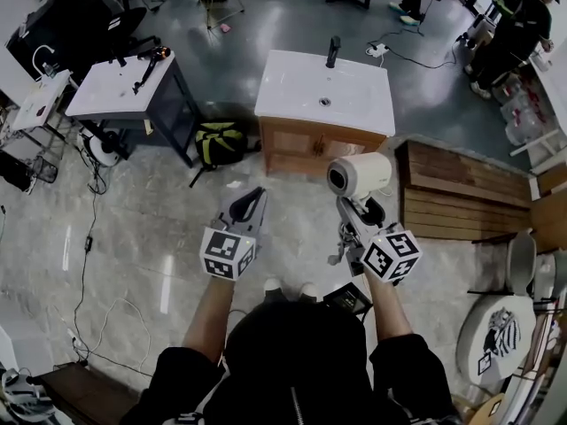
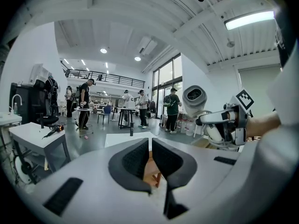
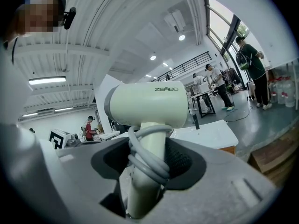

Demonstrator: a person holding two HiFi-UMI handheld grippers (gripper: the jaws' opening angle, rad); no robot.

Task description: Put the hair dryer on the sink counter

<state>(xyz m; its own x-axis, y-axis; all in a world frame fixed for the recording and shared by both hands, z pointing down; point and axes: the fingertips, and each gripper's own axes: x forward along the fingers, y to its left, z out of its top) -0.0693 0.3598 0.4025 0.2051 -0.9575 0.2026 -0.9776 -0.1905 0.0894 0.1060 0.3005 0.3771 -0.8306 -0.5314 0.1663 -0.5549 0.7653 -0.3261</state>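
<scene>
A cream hair dryer (image 1: pixel 359 173) stands upright in my right gripper (image 1: pixel 355 209), whose jaws are shut on its handle. Its grey cord is wound round that handle, as the right gripper view shows on the hair dryer (image 3: pixel 147 104). The white sink counter (image 1: pixel 323 91) with a black faucet (image 1: pixel 333 51) stands on a wooden cabinet ahead of both grippers, some way off. My left gripper (image 1: pixel 244 211) hangs beside the right one, its pads (image 2: pixel 135 158) together with nothing between them. From the left gripper view the hair dryer (image 2: pixel 194 99) shows to the right, and the counter (image 2: pixel 122 140) lies beyond.
A grey-topped table (image 1: pixel 120 87) with tools stands at the left. A black and yellow backpack (image 1: pixel 220 142) lies on the floor beside the cabinet. A wooden pallet (image 1: pixel 461 189) lies at the right. Cables trail over the floor and people stand at the back.
</scene>
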